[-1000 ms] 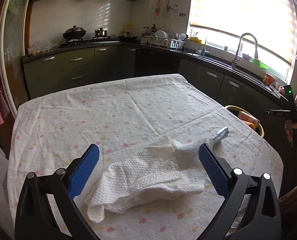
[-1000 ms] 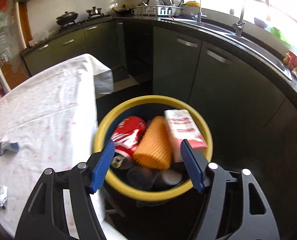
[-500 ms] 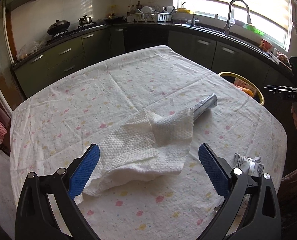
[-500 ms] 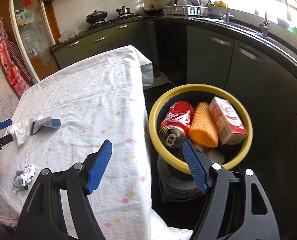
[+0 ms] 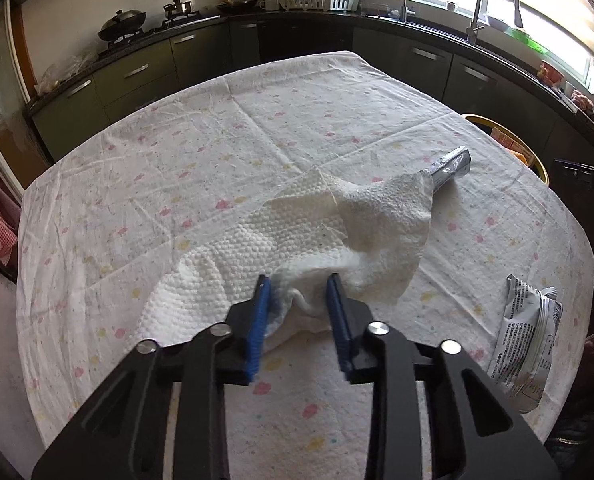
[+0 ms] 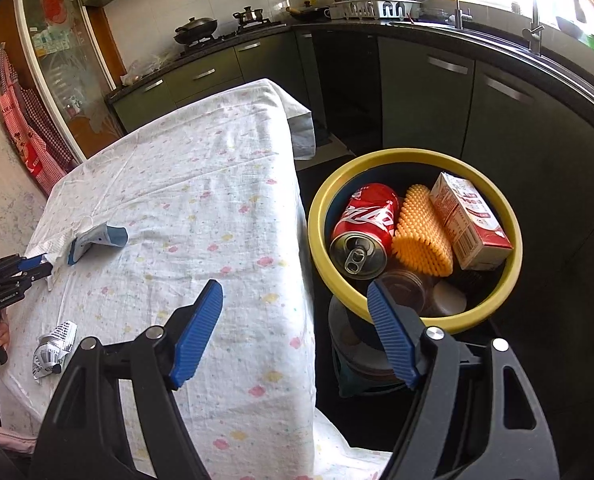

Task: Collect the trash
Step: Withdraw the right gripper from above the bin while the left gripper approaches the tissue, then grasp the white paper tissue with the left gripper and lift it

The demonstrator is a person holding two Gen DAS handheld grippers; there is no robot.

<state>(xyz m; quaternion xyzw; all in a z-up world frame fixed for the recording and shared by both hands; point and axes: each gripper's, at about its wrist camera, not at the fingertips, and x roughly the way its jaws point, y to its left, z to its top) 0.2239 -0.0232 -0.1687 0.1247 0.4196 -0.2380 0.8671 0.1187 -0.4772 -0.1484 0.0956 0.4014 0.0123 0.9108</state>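
Left gripper (image 5: 299, 296): jaws pinched on the near fold of the paper towel (image 5: 317, 232), which lies on the desk (image 5: 217, 128) ahead of them. Silver tube (image 5: 451, 166) pokes out from under the towel's far edge, right of the jaws. Crumpled wrapper (image 5: 527, 332) on the desk to their right.

Right gripper (image 6: 297, 308): jaws wide open, holding nothing, above the gap between desk edge and bin (image 6: 377, 168).

Bin already holds a can (image 6: 363, 228), carton (image 6: 469, 220), orange foam net (image 6: 421, 232). Left to collect: towel, tube, wrapper.
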